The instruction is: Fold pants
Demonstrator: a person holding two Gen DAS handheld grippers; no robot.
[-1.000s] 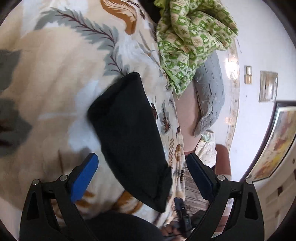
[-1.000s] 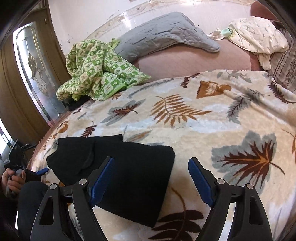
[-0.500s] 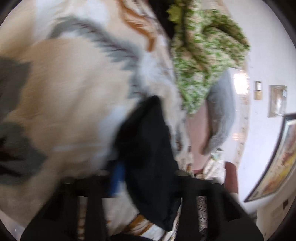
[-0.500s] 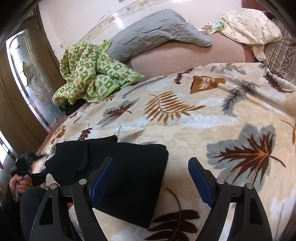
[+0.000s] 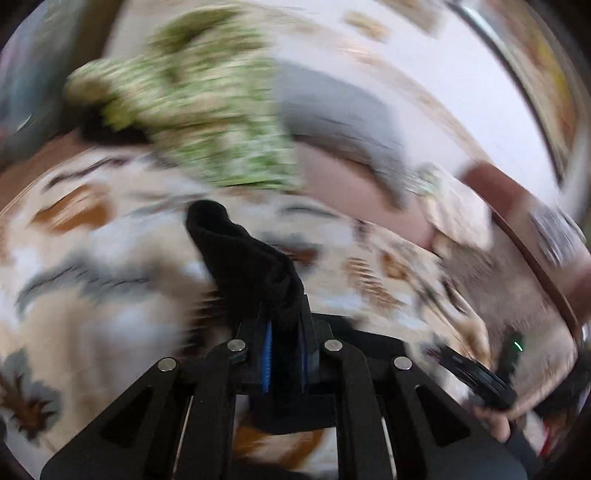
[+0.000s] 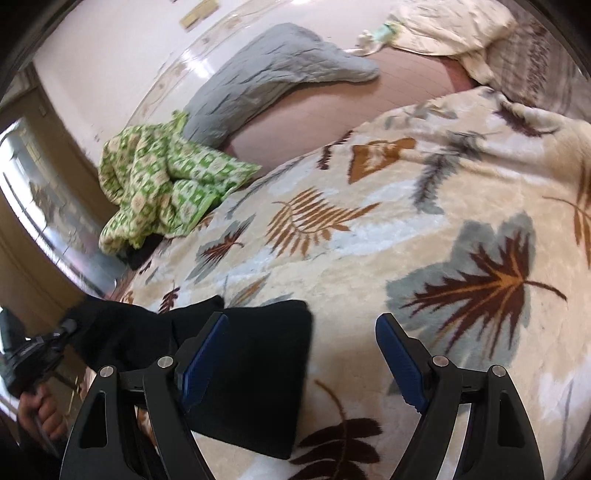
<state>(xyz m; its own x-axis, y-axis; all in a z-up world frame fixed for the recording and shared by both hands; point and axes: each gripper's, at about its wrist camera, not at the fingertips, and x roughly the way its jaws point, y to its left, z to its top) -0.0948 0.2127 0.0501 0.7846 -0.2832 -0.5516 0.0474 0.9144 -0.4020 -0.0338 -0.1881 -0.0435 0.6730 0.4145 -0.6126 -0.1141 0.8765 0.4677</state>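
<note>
Left claw (image 5: 284, 354) is pressed together w/ a bunched ridge of the black pants (image 5: 243, 258) pinched between its blue pads (image 5: 266, 354); the cloth rises out of the jaws and trails away from the camera onto the leaf-print blanket (image 5: 110, 266). Probably gripped at an edge so the layer can be carried over for another fold, or the bundle lifted. Left view is heavily motion-blurred, so the wrist is swinging; exact tilt can't be read, but it looks roughly level, aimed toward the head of the bed.

Right claw (image 6: 303, 362) is spread wide, holding nothing. It hovers low above the blanket (image 6: 461, 155), w/ its left pad (image 6: 203, 354) over the pants (image 6: 258, 362) and the other pad over bare blanket. Pants here lie as a compact dark rectangle at the near edge of the blanket, so the fold seems mostly done. The person's hand (image 6: 40, 410) on the other tool's handle shows at the pants' left.

Farther off, beyond the pants: a green patterned quilt (image 6: 162, 181) heaped at the blanket's far-left corner, then a gray pillow (image 6: 273, 81) against the wall, and cream bedding (image 6: 454, 26) at the far right.
</note>
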